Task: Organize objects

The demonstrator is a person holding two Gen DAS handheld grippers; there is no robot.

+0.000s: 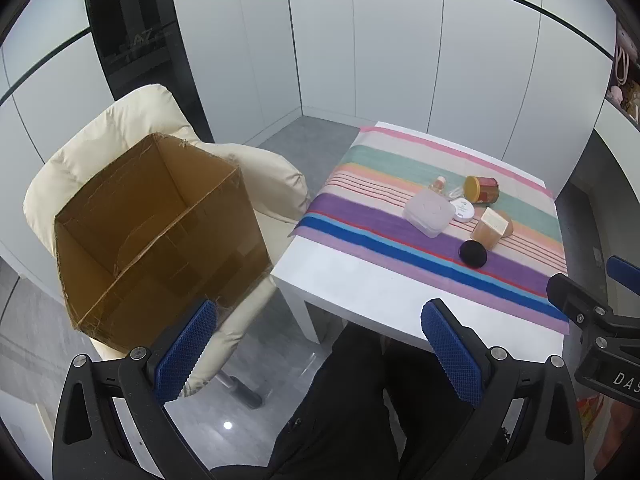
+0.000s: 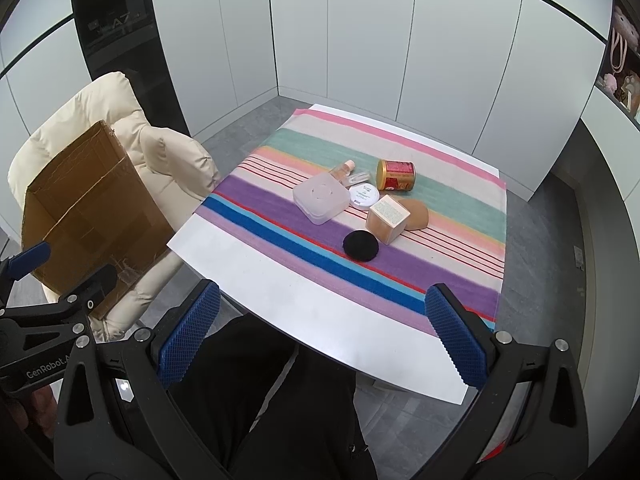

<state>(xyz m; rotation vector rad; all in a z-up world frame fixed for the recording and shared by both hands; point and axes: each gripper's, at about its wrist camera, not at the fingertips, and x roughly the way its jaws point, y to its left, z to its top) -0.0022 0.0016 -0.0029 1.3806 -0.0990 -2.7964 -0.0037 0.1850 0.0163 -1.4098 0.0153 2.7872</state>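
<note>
- Both of your tongs are spread wide with nothing between the pads: left tongs (image 1: 320, 356) hang over the near-left corner of the bench (image 1: 360, 284), right tongs (image 2: 322, 334) over its near edge.
- Plenty of open room up front: the near strip of white top is bare, and the striped cloth (image 2: 400, 284) only starts further back.
- The clutter sits bunched mid-cloth, well away from every edge.
- The can (image 2: 396, 176) lies on its side, long axis running left-right, gold lid end toward the left.
- The small bottle (image 2: 344, 170) lies flat too, cap pointing far-right.
- The clear square case (image 2: 320, 198) lies flat, touching the round white compact (image 2: 365, 196).
- The tan box (image 2: 387, 218) sits tilted just behind the black puff (image 2: 361, 245), nearest you.
- The cardboard box (image 1: 160, 232) sits open-topped on the cream chair (image 1: 132, 120), just left of the bench, tipped toward you.
</note>
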